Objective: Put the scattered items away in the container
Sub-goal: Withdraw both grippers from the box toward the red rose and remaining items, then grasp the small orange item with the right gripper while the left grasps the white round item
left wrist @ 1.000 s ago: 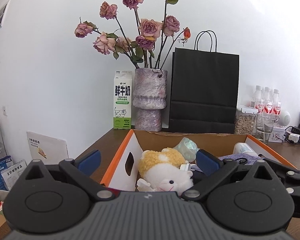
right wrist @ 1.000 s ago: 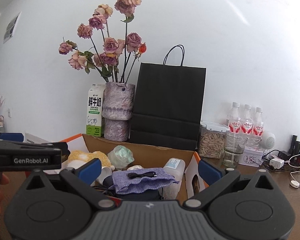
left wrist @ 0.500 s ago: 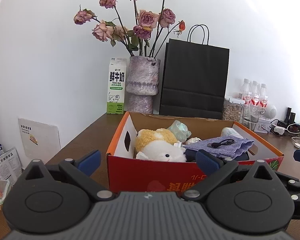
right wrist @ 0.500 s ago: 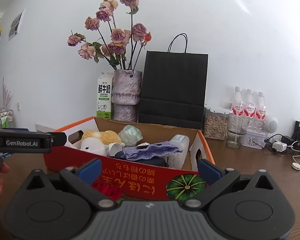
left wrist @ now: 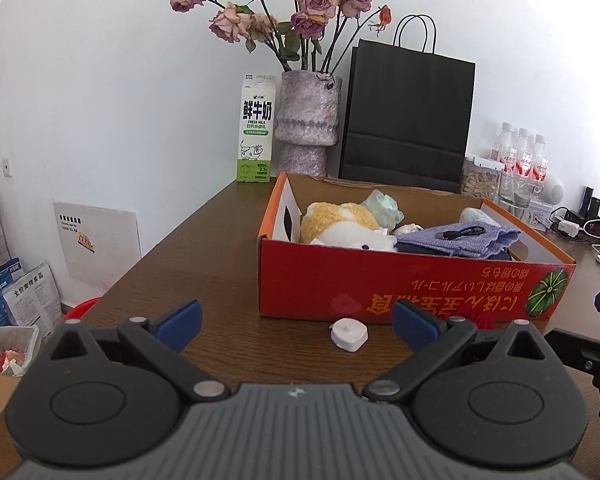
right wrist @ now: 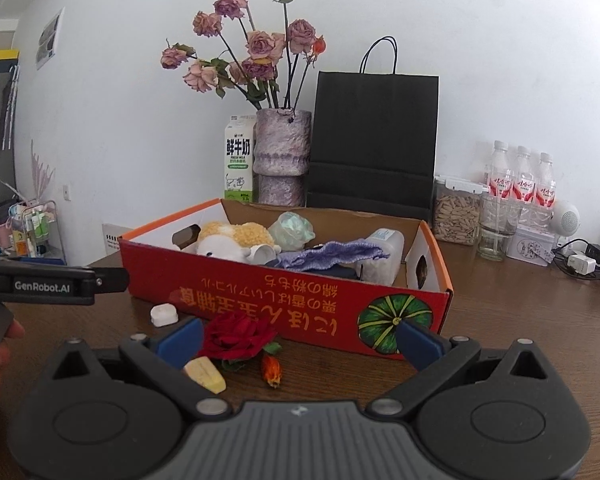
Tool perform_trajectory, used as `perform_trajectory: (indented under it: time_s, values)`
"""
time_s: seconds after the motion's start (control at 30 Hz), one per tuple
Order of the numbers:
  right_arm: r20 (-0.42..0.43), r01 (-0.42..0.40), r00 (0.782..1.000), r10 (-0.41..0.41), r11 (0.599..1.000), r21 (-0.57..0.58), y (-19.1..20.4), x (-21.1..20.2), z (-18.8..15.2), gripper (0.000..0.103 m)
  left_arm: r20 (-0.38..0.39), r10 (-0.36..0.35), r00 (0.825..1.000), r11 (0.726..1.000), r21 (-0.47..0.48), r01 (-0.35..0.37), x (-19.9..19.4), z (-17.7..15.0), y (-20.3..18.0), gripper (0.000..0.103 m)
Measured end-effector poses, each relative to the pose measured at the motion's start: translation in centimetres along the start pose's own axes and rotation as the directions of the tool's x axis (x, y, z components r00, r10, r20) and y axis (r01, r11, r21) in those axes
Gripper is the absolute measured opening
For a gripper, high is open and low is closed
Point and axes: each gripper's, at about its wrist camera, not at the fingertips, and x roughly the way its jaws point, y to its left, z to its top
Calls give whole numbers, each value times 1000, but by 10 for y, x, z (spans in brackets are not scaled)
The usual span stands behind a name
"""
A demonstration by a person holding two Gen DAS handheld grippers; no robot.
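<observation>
Both claws gape wide and empty. The left claw faces a small white puck-like lump lying on the counter just ahead, slightly right, near the red box. The right claw is nearer the red rose.

we pull both grippers back and up from over the red cardboard box, so its printed front wall now shows, and a white round puck, a red fabric rose, a yellow wedge and an orange bud come into view before it.
</observation>
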Motion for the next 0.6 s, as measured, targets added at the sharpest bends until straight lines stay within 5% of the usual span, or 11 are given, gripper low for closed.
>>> perform_trajectory:
  time_s: [0.43, 0.6]
  values:
    - [-152, -37, 988, 36, 999, -4, 7, 28, -5, 101, -63, 8, 998, 999, 38, -5, 8, -8, 8, 103]
    - [-178, -9, 984, 10, 1000, 6, 6, 38, -3, 91, -82, 8, 997, 1000, 22, -6, 10, -7, 17, 103]
